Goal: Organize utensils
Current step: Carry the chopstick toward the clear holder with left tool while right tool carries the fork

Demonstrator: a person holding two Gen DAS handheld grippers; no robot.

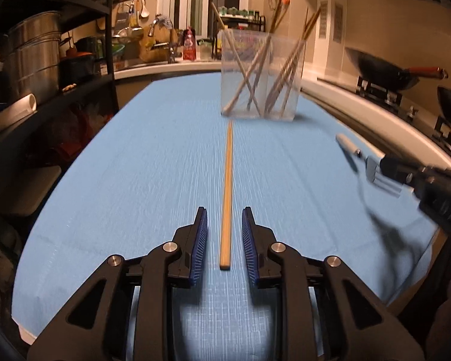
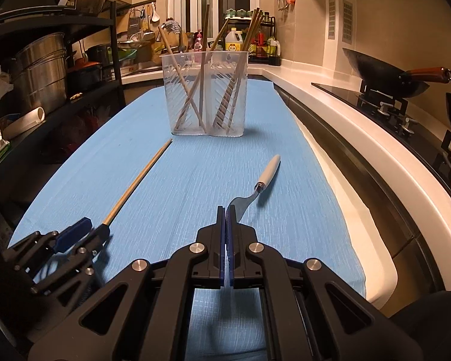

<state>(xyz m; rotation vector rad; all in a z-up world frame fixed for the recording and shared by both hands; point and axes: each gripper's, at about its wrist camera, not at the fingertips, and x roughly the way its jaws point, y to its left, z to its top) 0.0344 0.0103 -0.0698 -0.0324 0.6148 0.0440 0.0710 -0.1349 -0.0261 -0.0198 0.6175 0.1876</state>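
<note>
Shelf rack [image 1: 84, 45] far left, steel pots [image 1: 33, 57] stacked on it. Blue cloth [image 1: 135, 165] covers the table.

Left gripper [image 1: 224, 237]: low over the cloth, jaws parted with clear space on both sides of a single wooden chopstick [image 1: 228, 192]. Blue pads [image 1: 200, 240] not touching it; nothing held. The chopstick lies flat on the cloth, running straight away from the gripper, far tip near the foot of the holder.

Clear plastic holder [image 2: 206, 93]: upright on the cloth at mid-table, several chopsticks leaning inside, some left, some right of its middle crease.

Right gripper [image 2: 226, 219]: jaws closed, pinching the tine end of a fork [image 2: 260, 185]. White handle points away toward the holder. A shadow beneath suggests the fork is off the cloth; cannot tell for certain.

Right edge: white counter [image 2: 360, 138], stove with a dark wok [image 2: 385, 70], red-brown handle.
</note>
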